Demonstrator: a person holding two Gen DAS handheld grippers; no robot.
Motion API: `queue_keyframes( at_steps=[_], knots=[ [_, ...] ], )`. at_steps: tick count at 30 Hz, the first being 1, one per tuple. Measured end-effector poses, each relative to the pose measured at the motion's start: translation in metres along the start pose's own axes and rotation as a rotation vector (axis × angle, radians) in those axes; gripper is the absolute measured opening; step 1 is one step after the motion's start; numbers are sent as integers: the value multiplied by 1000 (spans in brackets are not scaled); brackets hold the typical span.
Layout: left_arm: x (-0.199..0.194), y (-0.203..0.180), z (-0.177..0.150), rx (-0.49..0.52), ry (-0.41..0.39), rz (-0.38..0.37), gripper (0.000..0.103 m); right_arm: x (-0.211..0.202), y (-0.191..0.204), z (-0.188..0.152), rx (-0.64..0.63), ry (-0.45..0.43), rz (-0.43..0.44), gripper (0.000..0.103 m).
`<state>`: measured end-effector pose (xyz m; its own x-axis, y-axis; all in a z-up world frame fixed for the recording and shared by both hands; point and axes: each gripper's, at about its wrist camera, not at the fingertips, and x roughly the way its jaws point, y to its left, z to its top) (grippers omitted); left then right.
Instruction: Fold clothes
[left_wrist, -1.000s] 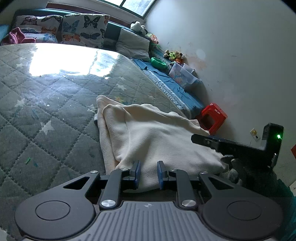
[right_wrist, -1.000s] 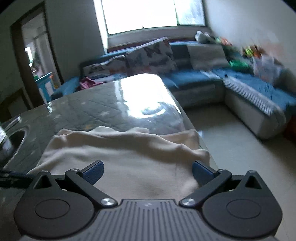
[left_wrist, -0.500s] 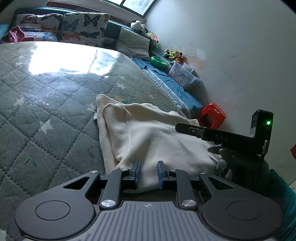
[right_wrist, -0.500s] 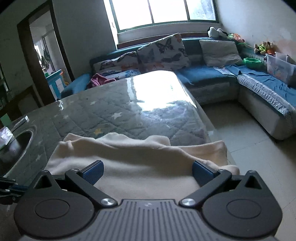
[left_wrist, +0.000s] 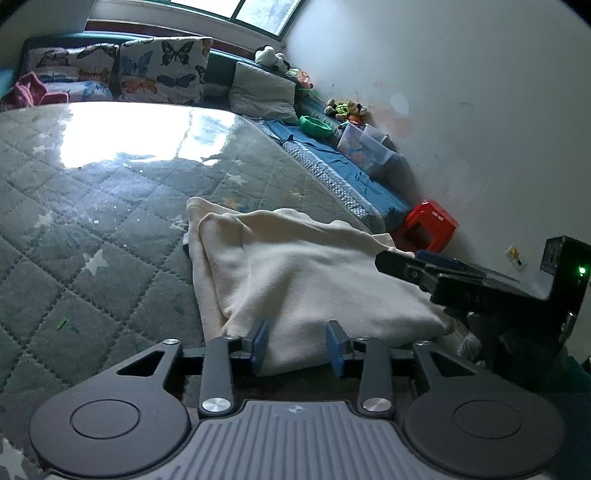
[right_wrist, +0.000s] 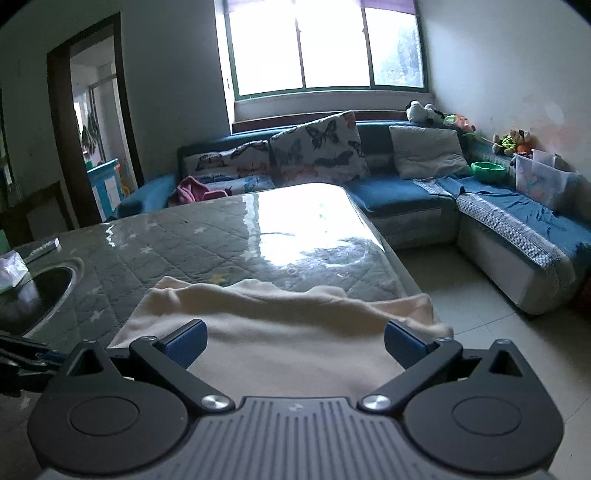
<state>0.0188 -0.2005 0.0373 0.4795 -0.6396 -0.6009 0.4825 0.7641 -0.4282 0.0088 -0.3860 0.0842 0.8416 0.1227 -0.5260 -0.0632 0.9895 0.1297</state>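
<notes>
The left gripper (left_wrist: 297, 345) has begun opening, releasing the folded cream fleece garment (left_wrist: 295, 273) at the quilted table's (left_wrist: 92, 229) near edge; the right gripper (right_wrist: 295, 341) gapes wide, so withdraw low without dragging.

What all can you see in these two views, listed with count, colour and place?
garment: one, cream, folded at the table's near edge
table cover: one, grey quilted with stars, under the garment
sofa: one, blue, corner type, below the window
butterfly cushions: several, white print, on the sofa back
grey cushion: one, on the sofa
green bowl: one, on the sofa
red stool: one, on the floor by the wall
left gripper: black, blue pads, jaws opening, garment edge between them
right gripper: black, blue pads, open above the garment
</notes>
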Motion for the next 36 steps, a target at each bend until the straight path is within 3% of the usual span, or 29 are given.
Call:
queue_keyframes(
  at_steps=[8,13,20,22,26,36],
  knots=[
    [-11,-4,-5,32,-17,25,57,-19,10,-14,8,-15,-7,103],
    [-20,-9,-11,76,-38,72,77,-25,17,-24,1,26,-19,103],
    [-32,-8,-20,124,-52,131,89,-36,26,-38,0,23,-28,103],
    [-35,-8,-22,135,-57,147,97,-40,31,-42,-15,24,-39,103],
    [-41,-9,-28,153,-73,169,102,-47,38,-47,-27,18,-60,103],
    [-51,-8,-40,154,-77,197,103,-60,48,-53,-12,2,-113,103]
  ],
)
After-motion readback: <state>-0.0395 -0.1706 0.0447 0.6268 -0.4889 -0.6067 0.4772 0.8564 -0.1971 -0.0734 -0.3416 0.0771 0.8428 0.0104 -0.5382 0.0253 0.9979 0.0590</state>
